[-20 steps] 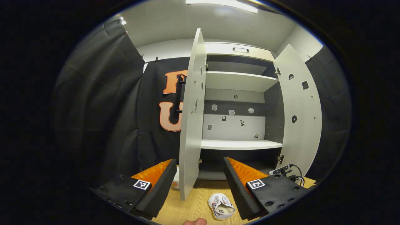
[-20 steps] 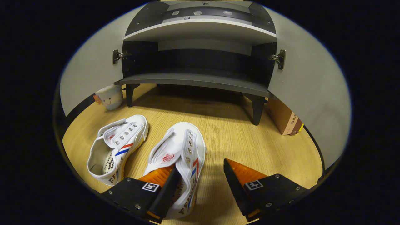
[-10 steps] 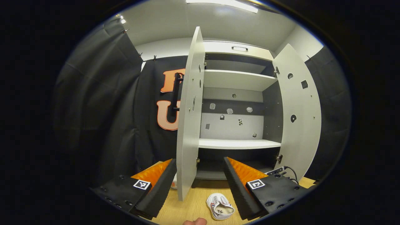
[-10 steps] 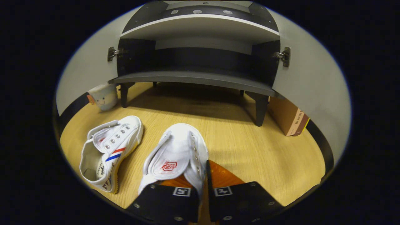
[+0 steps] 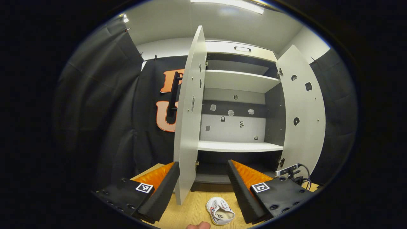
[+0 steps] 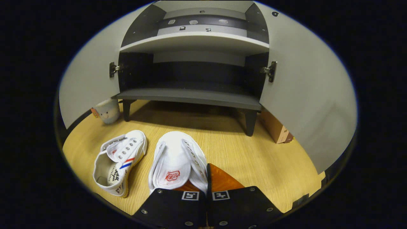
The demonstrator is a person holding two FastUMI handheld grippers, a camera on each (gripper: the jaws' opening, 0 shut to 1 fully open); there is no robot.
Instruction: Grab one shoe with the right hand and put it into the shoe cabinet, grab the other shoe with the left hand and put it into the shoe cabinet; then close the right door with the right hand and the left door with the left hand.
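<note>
The shoe cabinet (image 6: pixel 194 95) fills the upper half of the right gripper view, both doors swung wide and its bottom shelf bare. Below it on the wood floor (image 6: pixel 254 159) sit two white shoes. The right gripper (image 6: pixel 206 183) is clamped on the side wall of the right shoe (image 6: pixel 176 159) at lower centre, so we're at step one: the grab. Next I'd lift and carry it forward onto that shelf. The other shoe (image 6: pixel 119 160) waits lower left. The left gripper (image 5: pixel 203 183) hangs spread apart and holding nothing.
</note>
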